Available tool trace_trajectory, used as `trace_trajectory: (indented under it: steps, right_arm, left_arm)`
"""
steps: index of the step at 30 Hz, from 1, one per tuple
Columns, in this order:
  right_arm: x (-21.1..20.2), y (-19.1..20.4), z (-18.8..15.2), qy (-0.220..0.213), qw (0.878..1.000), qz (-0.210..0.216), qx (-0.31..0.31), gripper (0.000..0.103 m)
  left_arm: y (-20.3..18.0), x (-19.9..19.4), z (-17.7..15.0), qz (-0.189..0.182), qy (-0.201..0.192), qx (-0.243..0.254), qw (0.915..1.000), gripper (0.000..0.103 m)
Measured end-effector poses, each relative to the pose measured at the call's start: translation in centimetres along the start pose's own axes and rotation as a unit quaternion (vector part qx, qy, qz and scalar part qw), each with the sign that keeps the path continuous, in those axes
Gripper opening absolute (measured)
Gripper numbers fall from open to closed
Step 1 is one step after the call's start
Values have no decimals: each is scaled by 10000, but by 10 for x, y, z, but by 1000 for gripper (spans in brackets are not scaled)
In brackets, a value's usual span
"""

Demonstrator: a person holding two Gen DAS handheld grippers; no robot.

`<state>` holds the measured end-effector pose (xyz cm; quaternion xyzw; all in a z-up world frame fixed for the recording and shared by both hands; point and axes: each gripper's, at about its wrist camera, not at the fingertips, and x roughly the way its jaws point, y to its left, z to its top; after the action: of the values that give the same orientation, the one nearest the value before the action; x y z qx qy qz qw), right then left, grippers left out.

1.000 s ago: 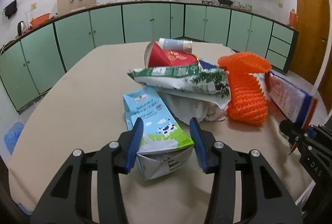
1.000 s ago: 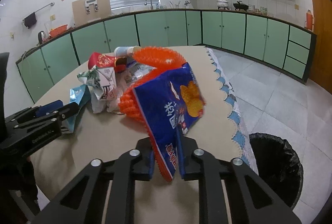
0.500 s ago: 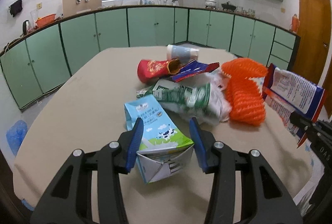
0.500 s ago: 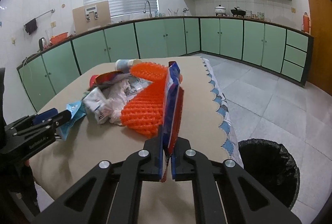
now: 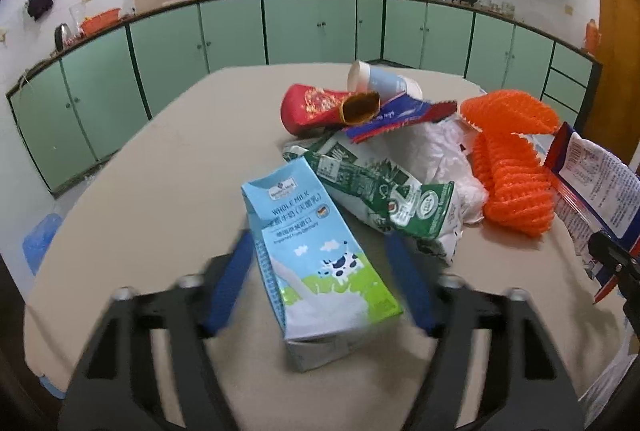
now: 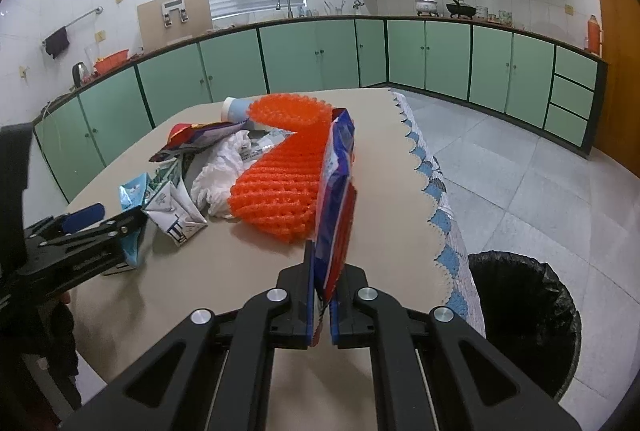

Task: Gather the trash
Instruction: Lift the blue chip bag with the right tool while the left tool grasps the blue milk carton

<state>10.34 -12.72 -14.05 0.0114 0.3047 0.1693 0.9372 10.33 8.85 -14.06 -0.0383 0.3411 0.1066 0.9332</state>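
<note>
Presently, items listed near to far

Item: right gripper (image 6: 320,315), lower centre of the right wrist view. Jaws pressed nearly together on a blue snack bag (image 6: 335,199), which stands edge-on and upright between the fingers, rising to mid-frame. Risk: the grip is on the bag's bottom margin only; a slick foil edge may slide out if swung, and would likely land on the tablecloth (image 6: 424,167) or the floor short of the bin.

Item: bin with black liner (image 6: 524,315), lower right of the same view, on the floor just beyond the table edge and well below the bag. Risk: a release too early would miss the opening.

Item: left gripper (image 5: 320,287), lower centre of the left wrist view. Jaws wide apart and motion-blurred, gripping nothing; the blue milk carton (image 5: 316,263) lies flat on the table (image 5: 160,191) between the fingers, its folded end nearest the camera. Contact with either finger cannot be told. Risk: the carton looks flattened and may pivot or crumple if closed on off-centre.

Item: green carton (image 5: 384,191), just beyond, touching the blue one's right side; it could be dragged along.

Item: orange foam netting (image 5: 508,167), right of centre, beside white crumpled plastic (image 5: 444,155).

Item: red packet (image 5: 320,107) and paper cup (image 5: 380,81), farthest, upper centre
</note>
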Motion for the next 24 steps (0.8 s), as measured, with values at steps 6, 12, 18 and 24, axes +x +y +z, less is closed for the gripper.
trace_trajectory:
  steps: [6, 12, 18, 24]
  right_arm:
    - [-3, 0, 2, -51, 10000, -9, -7, 6]
    - [-6, -1, 2, -91, 10000, -11, -20, 6]
    - [-6, -1, 2, -82, 10000, -12, -20, 6]
    - [-7, 1, 2, -61, 10000, -28, -28, 6]
  left_arm:
    - [2, -6, -1, -321, -156, -19, 9994, 0]
    - [8, -9, -2, -334, -105, -136, 9993, 0]
    - [15, -12, -6, -283, -106, -208, 9993, 4]
    - [24, -23, -11, -442, -254, -190, 9985, 39]
